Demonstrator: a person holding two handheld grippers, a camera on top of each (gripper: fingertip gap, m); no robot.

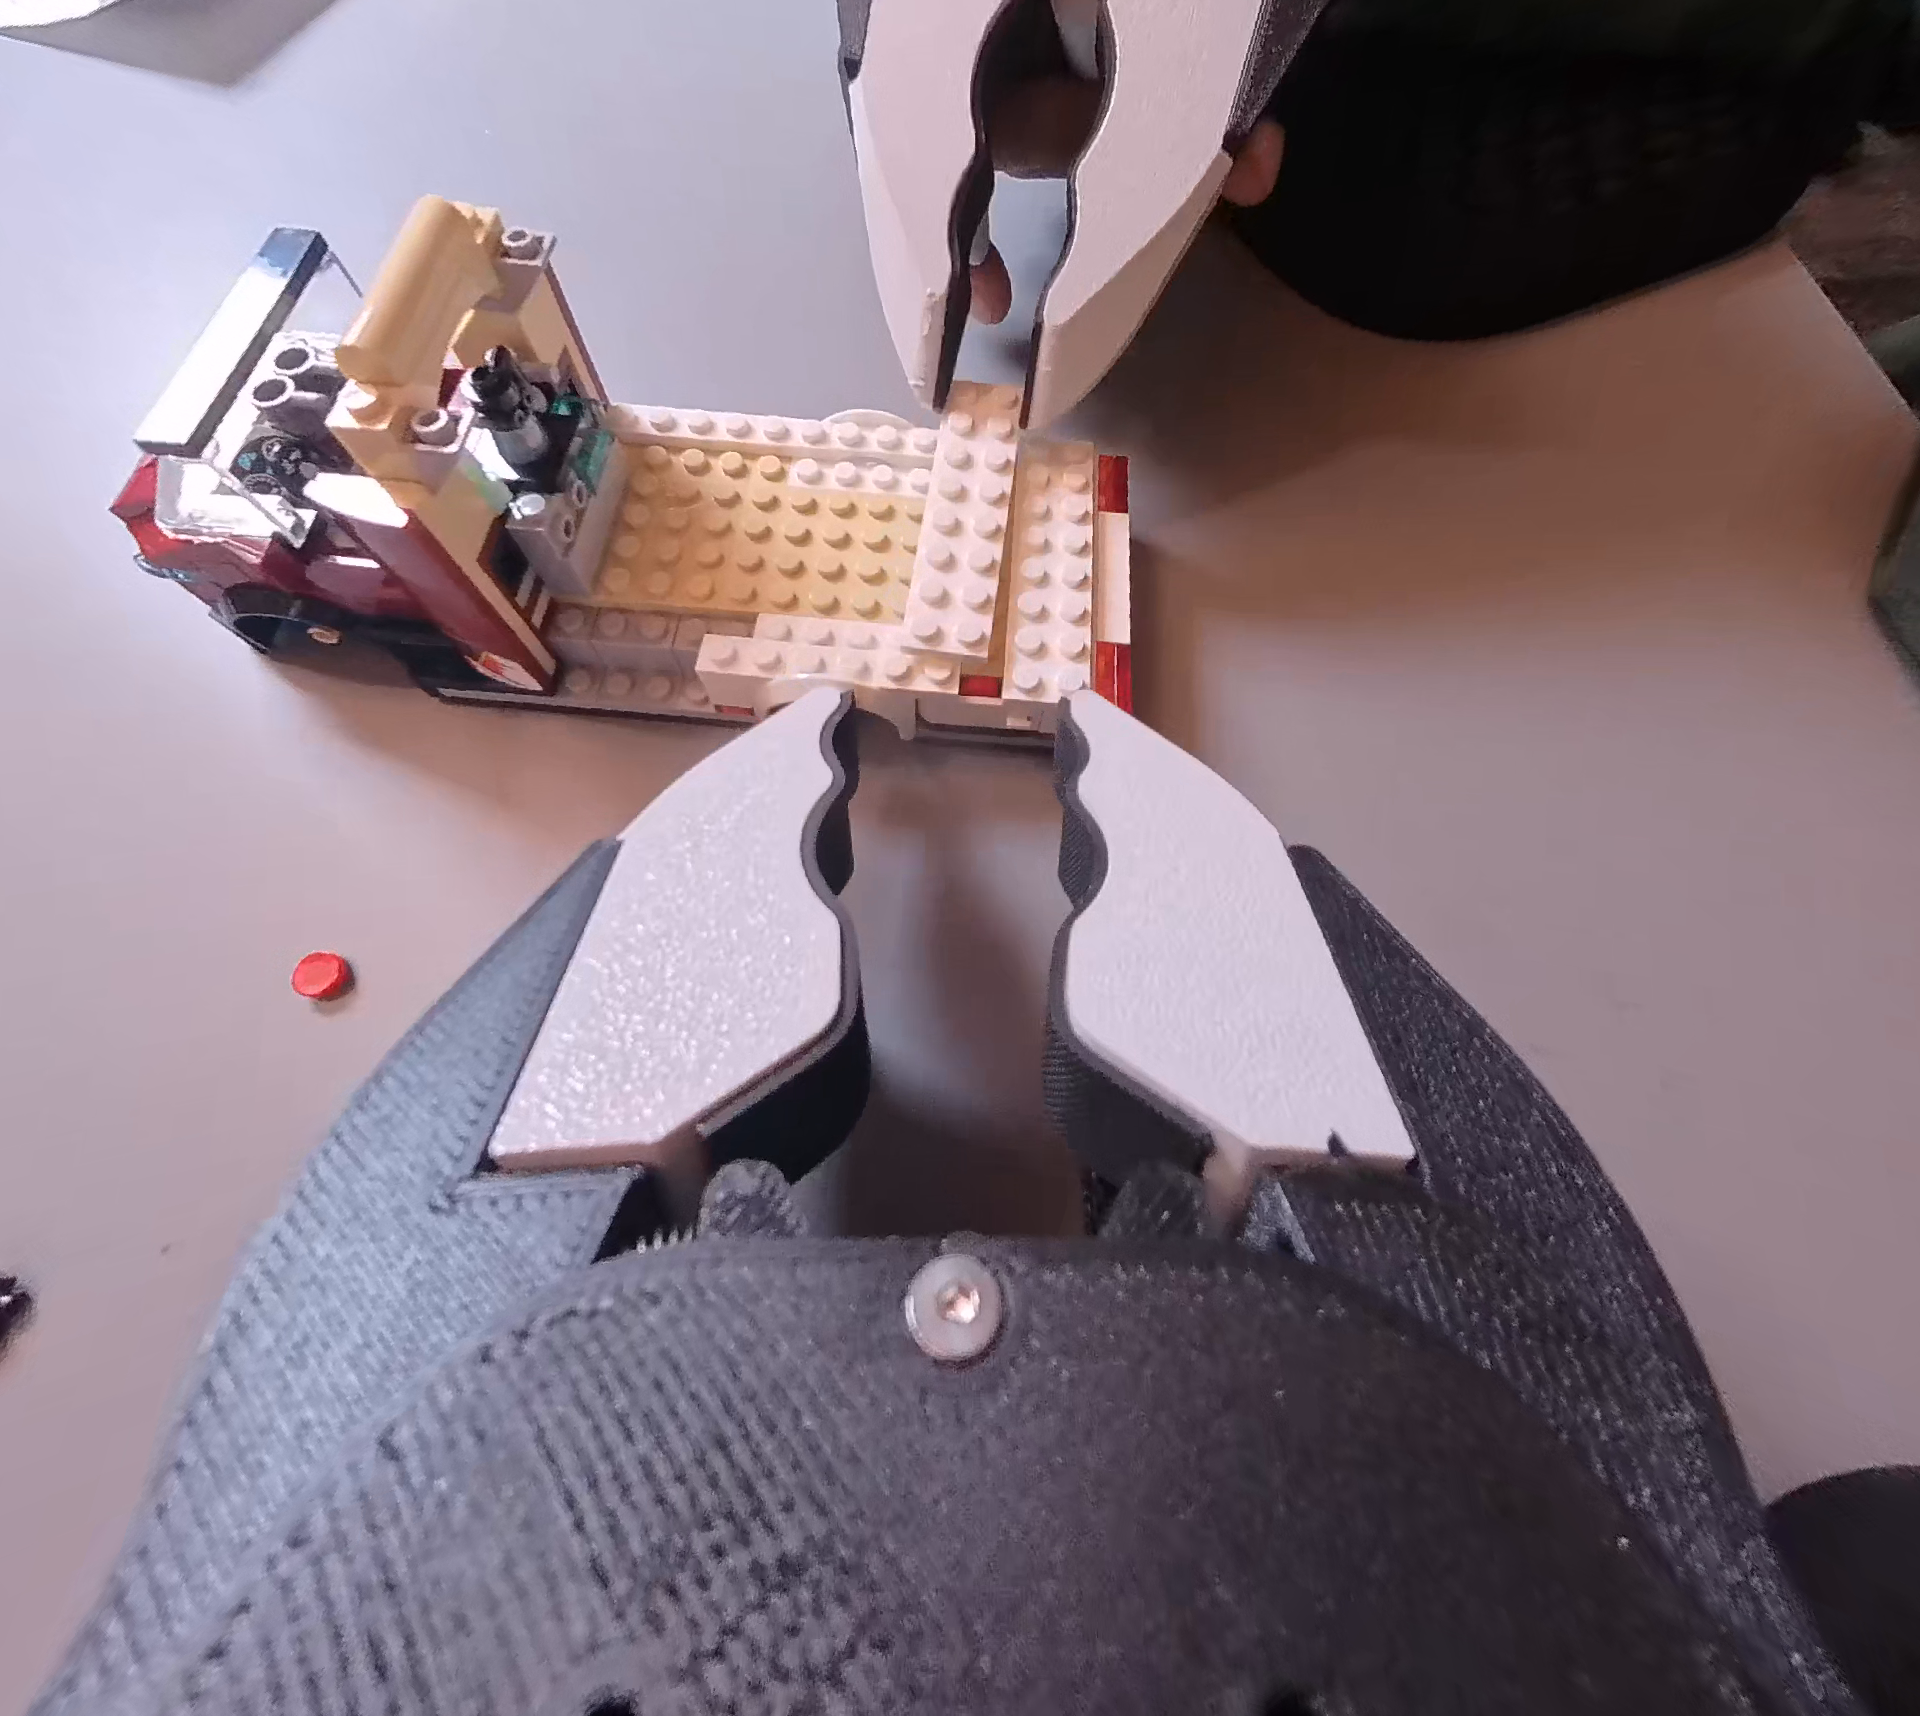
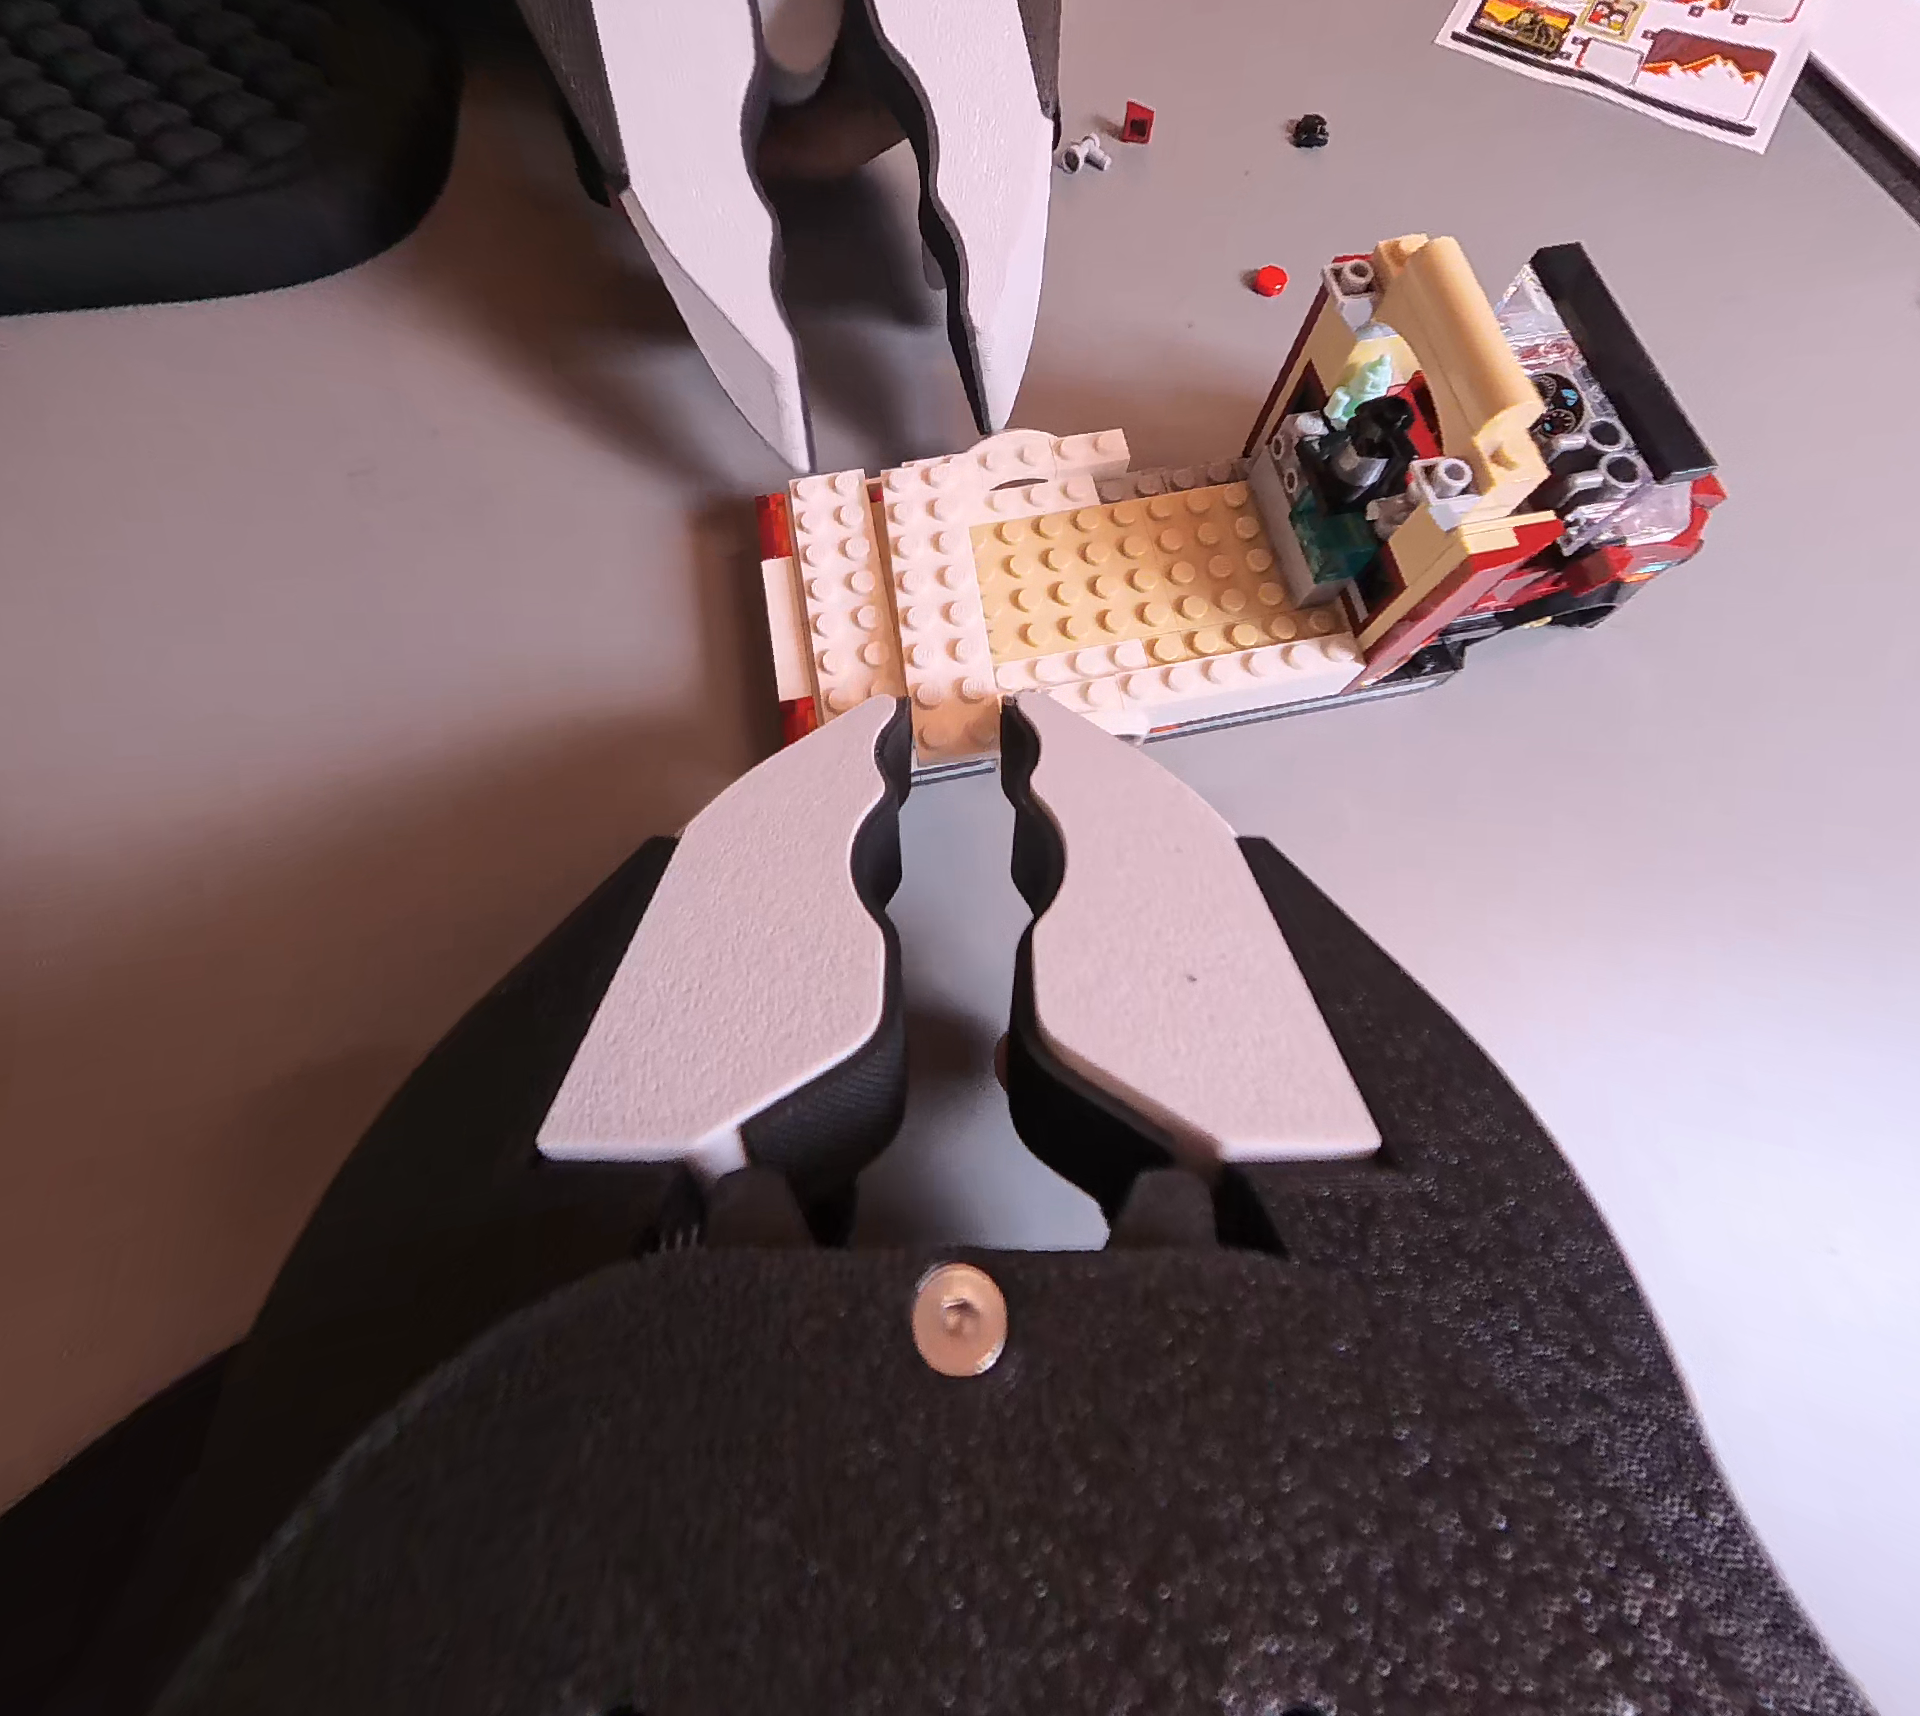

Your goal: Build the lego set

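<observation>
One lego truck point(image 1: 665, 523), two grippers: left gripper point(image 1: 956, 710) fingers wide, right gripper point(image 2: 951, 716) fingers pinching one white plate point(image 2: 940, 606)

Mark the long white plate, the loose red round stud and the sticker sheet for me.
long white plate point(image 1: 961, 539), left wrist view, middle studs
red round stud point(image 2: 1268, 279), right wrist view, top face
sticker sheet point(image 2: 1621, 25), right wrist view, centre

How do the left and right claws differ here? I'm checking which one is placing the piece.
The left claw is wide open and grips nothing. The right claw is narrowed onto the end of the long white plate. The left claw's tips sit at one side edge of the truck model, and the right claw's tips sit at the opposite side. Both aim at the model's rear section, and both have white fingers on black bodies.
</observation>
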